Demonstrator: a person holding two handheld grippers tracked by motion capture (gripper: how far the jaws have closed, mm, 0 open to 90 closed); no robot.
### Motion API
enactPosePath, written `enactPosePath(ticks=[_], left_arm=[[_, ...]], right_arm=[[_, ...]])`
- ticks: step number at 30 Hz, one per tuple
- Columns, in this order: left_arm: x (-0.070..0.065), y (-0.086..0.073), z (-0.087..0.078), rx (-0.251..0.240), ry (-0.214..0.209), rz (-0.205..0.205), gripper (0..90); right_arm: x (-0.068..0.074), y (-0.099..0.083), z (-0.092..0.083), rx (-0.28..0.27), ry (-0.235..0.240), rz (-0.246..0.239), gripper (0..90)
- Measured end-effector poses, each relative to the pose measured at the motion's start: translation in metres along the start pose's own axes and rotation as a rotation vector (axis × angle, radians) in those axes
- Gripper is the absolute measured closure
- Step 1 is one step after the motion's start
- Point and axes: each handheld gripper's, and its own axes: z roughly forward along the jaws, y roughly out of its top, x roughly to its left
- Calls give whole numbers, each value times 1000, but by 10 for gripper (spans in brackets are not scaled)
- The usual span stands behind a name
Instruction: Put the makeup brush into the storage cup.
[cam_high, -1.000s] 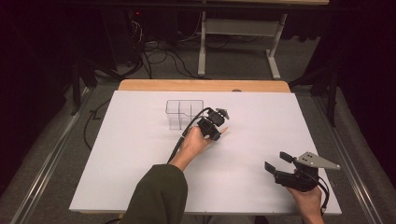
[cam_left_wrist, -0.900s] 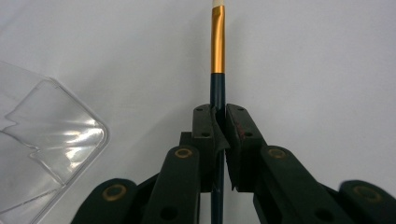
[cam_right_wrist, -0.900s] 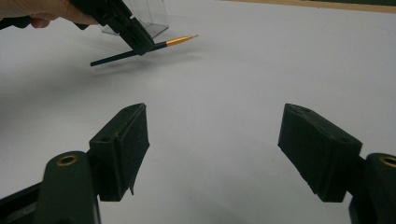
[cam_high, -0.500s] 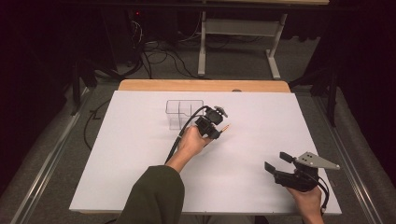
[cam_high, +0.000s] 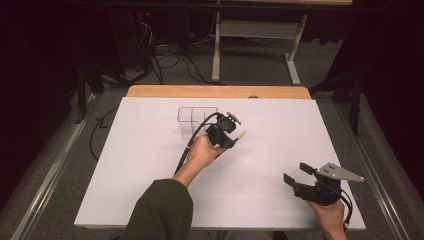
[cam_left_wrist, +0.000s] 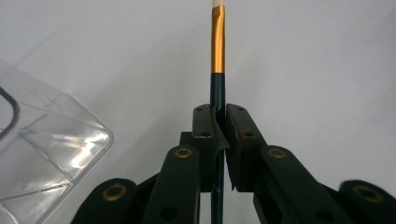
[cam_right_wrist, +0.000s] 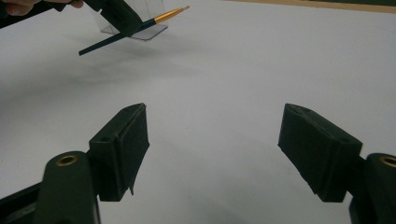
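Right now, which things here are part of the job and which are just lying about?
In the job:
- paintbrush, clamped in the left gripper
- clear divided box, just beside it

Not in play:
- right gripper, open with nothing between its jaws, at the near right
- white table sheet
- cables on the floor beyond the table

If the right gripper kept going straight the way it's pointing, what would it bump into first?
Probably nothing soon. The right gripper has its jaws open and points across bare white table. The brush held in the left gripper and the clear box lie far off to its left, so it likely passes them, though depth is hard to judge.
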Motion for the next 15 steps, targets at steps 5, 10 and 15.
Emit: enactPosePath(ticks=[5,10,15], left_arm=[[0,-2,-7,-31,-10,5,826],[1,-4,-12,-66,-17,2,826],[1,-5,-19,-91,-13,14,826]], right_arm=[[0,0,1,7,4,-4,260],[0,0,1,8,1,-4,260],[1,0,2,10,4,-8,260]])
